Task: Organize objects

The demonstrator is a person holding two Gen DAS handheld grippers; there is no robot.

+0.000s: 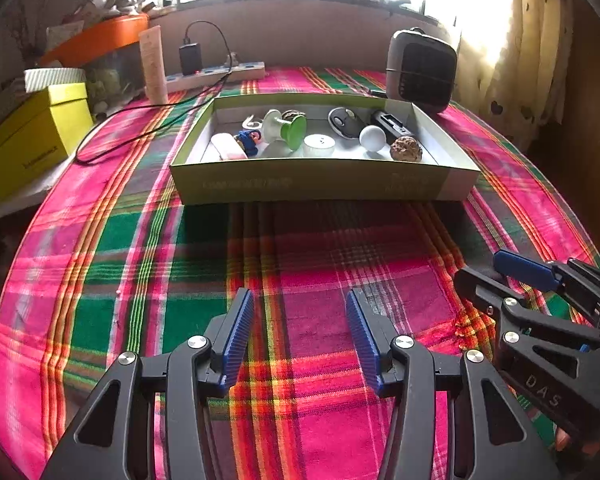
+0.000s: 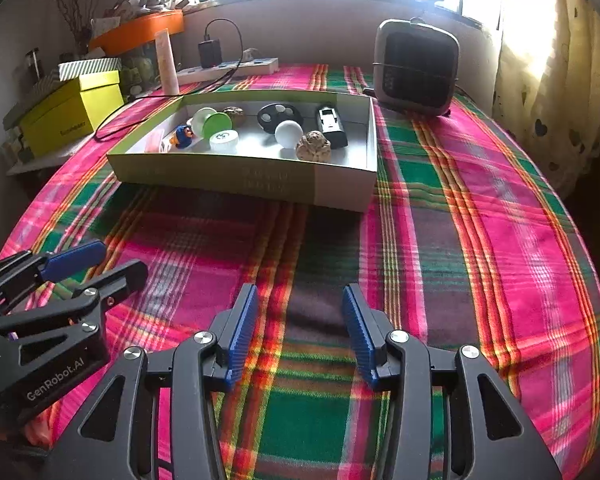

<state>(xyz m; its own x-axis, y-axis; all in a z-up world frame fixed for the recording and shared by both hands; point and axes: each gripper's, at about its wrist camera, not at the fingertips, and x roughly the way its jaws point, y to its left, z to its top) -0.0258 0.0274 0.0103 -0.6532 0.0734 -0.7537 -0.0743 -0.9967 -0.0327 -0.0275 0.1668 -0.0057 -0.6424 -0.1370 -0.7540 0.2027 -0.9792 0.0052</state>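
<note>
A shallow green and white cardboard tray point(image 1: 324, 184) point(image 2: 244, 180) sits on the plaid cloth ahead of both grippers. Inside lie a white ball point(image 1: 373, 137) point(image 2: 288, 133), a walnut point(image 1: 406, 149) point(image 2: 313, 145), a green and white spool point(image 1: 292, 128) point(image 2: 216, 122), a white round cap point(image 1: 319, 145) point(image 2: 223, 141), a blue toy figure point(image 1: 249, 142) point(image 2: 183, 136), a black device point(image 1: 392, 124) point(image 2: 331, 125) and others. My left gripper point(image 1: 300, 332) is open and empty over the cloth. My right gripper point(image 2: 300, 326) is open and empty beside it.
A grey heater point(image 1: 422, 70) point(image 2: 416, 68) stands behind the tray at the right. A power strip with charger and cable point(image 1: 216, 72) point(image 2: 228, 66), a pale tube point(image 1: 153, 66) and a yellow box point(image 1: 32, 136) point(image 2: 72, 112) are at the left.
</note>
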